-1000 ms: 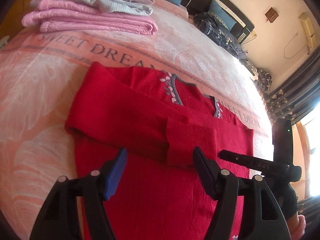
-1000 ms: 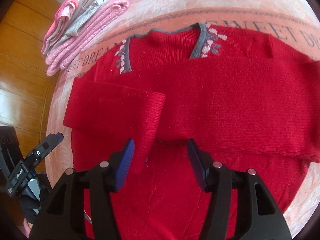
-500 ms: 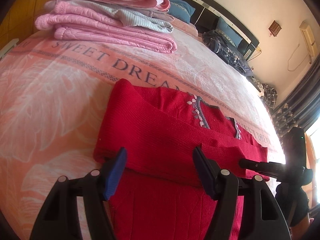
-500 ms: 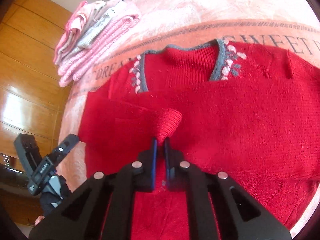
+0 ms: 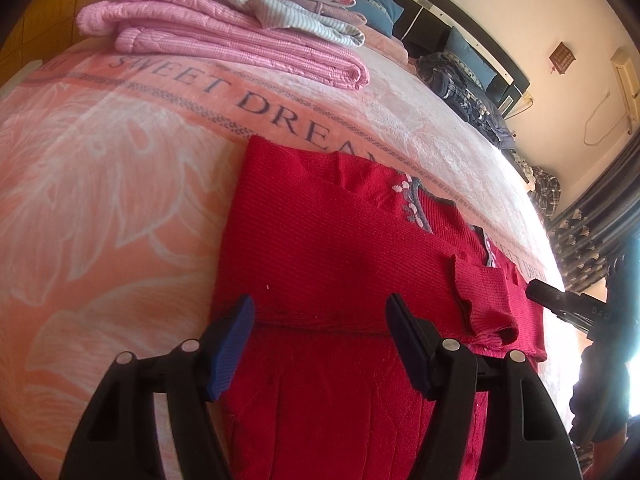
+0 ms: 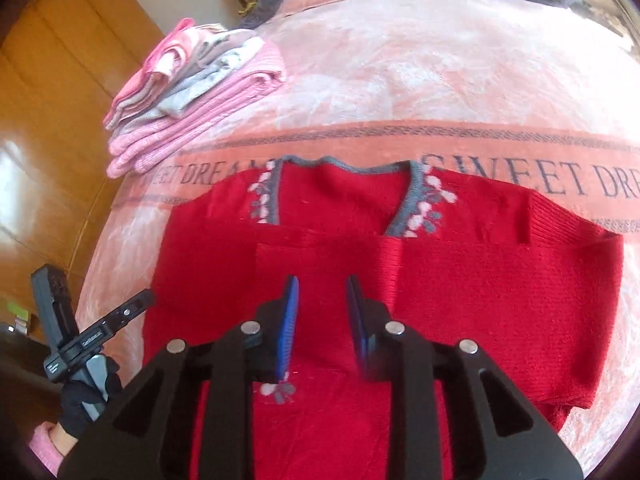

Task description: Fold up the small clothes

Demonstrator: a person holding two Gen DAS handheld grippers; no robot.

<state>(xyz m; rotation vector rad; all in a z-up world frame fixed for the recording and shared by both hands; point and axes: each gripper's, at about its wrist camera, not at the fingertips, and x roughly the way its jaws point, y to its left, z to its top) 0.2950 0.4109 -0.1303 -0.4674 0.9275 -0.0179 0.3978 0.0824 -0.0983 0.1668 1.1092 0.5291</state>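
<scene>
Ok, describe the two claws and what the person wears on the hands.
Both claws, left and right, are black plastic with silver rivets and blue ribbed pads. The left hand wears a black glove and a pink sleeve.

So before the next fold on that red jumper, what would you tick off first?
1. Both sleeves folded across the red knitted sweater: ok.
2. Left gripper open, nothing between its fingers: ok.
3. Right gripper open and free of the sleeve cuff: ok, a gap shows between its fingers.
4. Cuff lying flat: not ok, its edge curls up in the left wrist view.
5. Sweater clear of the stack of folded pink and grey clothes: ok, bare pink blanket lies between.
6. Bottom hem straight: cannot tell, hidden behind the grippers.
</scene>
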